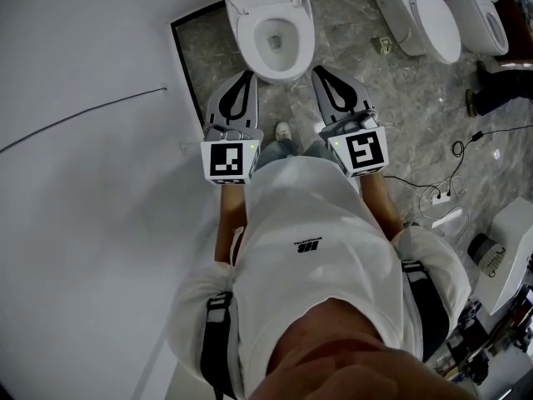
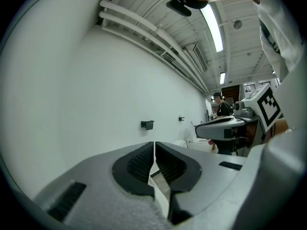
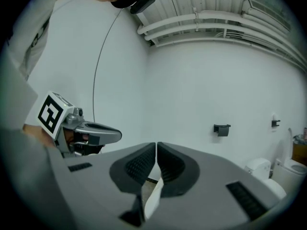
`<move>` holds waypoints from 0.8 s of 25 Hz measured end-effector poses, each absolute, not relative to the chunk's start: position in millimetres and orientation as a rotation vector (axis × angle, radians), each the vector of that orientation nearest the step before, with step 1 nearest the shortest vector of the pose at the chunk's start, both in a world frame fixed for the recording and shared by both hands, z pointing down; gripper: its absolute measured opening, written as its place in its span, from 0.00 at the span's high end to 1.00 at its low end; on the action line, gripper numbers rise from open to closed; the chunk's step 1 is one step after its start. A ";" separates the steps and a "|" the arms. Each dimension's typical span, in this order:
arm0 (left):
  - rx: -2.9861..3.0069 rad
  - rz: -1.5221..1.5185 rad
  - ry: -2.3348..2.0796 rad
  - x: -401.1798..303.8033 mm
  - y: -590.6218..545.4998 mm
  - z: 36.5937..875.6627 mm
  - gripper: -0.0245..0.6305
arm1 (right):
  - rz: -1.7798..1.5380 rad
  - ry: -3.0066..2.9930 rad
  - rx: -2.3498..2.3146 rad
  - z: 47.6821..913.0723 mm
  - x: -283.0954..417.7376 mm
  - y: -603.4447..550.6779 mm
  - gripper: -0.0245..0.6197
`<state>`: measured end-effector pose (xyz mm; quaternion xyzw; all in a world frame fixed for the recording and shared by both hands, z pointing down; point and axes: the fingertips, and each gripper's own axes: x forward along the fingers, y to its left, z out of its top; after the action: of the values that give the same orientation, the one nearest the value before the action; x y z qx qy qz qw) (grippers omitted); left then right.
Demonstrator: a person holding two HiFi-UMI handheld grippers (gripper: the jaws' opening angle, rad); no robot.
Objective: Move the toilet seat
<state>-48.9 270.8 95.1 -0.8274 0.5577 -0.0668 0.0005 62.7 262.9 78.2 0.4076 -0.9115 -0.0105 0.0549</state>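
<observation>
Toilet seat (image 1: 246, 28) lengthwise, front twd person

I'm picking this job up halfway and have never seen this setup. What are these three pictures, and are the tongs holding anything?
There is no robot here. A person wears a head camera that looks steeply down, and carries a pair of tongs in each hand. In the head view, the left tongs and right tongs point toward a white toilet on a grey stone floor. More toilets stand to the right. The other two pictures come from a camera riding on each pair, looking along its jaws at a white wall. Both pairs are shut, with nothing between the jaws.
</observation>
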 end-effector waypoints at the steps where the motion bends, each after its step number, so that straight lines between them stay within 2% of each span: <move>1: -2.608 -0.213 1.746 -51.3 267.2 96.4 0.91 | -0.025 -2.762 1.249 79.3 61.1 259.6 0.91; 20: -2.700 -0.251 1.754 -72.2 203.5 170.6 0.91 | 0.077 -2.605 1.330 157.1 66.9 194.2 0.91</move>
<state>-72.2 203.5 170.6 -0.8353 0.5426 -0.0776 -0.0437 66.9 194.2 157.1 0.4520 -0.8851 0.0262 0.1078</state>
